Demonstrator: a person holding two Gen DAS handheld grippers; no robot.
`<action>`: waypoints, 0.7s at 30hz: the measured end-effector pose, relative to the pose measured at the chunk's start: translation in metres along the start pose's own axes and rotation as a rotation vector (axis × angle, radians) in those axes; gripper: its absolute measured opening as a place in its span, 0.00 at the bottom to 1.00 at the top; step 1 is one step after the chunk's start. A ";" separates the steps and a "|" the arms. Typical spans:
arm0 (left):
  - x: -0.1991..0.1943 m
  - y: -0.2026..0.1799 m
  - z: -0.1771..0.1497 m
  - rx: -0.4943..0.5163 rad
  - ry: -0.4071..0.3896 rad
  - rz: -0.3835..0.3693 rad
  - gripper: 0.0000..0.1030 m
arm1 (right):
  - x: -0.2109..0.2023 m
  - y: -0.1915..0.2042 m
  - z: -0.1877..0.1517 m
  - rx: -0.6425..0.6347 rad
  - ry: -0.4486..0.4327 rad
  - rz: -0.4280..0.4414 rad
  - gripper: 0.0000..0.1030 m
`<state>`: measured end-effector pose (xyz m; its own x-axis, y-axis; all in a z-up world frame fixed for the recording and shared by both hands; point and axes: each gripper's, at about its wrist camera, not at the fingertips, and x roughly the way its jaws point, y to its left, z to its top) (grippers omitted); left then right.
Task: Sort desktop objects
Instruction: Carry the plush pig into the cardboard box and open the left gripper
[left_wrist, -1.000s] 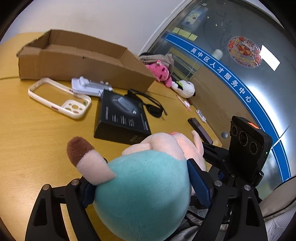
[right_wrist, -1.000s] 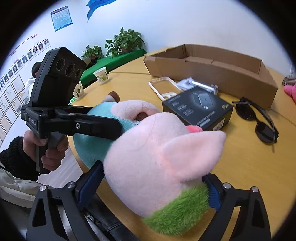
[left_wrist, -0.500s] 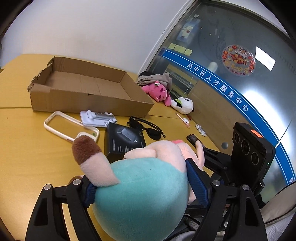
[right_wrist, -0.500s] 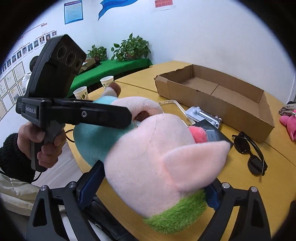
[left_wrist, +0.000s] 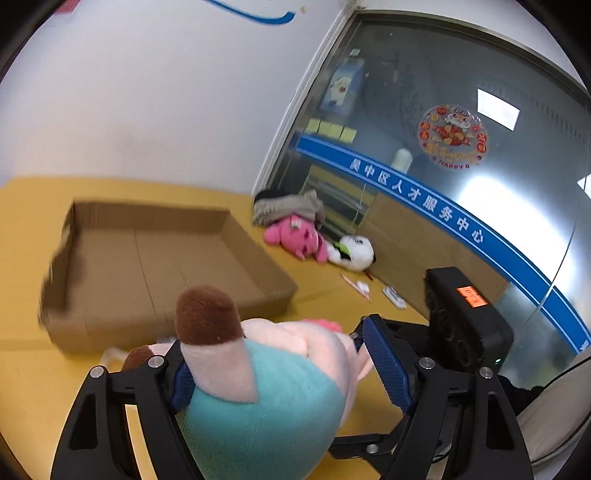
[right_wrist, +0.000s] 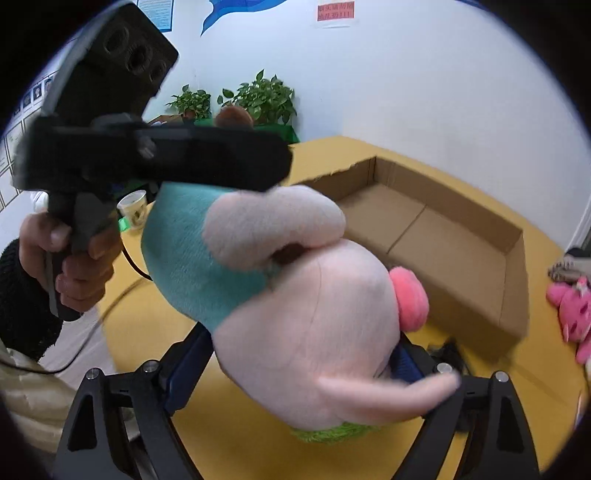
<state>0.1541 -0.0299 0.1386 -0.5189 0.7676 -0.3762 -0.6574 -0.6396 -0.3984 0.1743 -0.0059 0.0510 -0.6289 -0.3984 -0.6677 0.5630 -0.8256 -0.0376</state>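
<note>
A plush pig toy with a teal body (left_wrist: 258, 406) and a pink head (right_wrist: 317, 317) is held in the air by both grippers. My left gripper (left_wrist: 284, 369) is shut on its teal body. My right gripper (right_wrist: 295, 354) is shut on its pink head. The toy hangs above the yellow table (left_wrist: 22, 369), just in front of an open, empty cardboard box (left_wrist: 155, 266), which also shows in the right wrist view (right_wrist: 443, 236). The toy hides most of the table in front of the box.
A pink plush (left_wrist: 295, 236) and a white plush (left_wrist: 352, 251) lie at the table's far right by folded cloth (left_wrist: 284, 206). Black sunglasses (right_wrist: 447, 350) peek out beside the box. A paper cup (right_wrist: 133, 210) and potted plants (right_wrist: 258, 96) stand at the left.
Both grippers have lifted the plush pig higher and carried it toward the cardboard box. The black box, phone case and sunglasses have dropped out of sight below the toy.
</note>
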 end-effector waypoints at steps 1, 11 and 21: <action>0.003 0.007 0.010 0.003 -0.003 0.010 0.80 | 0.004 -0.005 0.009 -0.003 -0.006 -0.001 0.85; 0.033 0.072 0.099 0.073 -0.044 0.053 0.80 | 0.048 -0.066 0.110 -0.079 -0.054 -0.038 0.84; 0.092 0.178 0.179 0.023 -0.058 0.082 0.80 | 0.116 -0.127 0.206 -0.194 -0.039 -0.088 0.84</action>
<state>-0.1086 -0.0658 0.1827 -0.6020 0.7139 -0.3577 -0.6231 -0.7001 -0.3487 -0.0806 -0.0298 0.1314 -0.6983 -0.3464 -0.6264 0.5952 -0.7672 -0.2392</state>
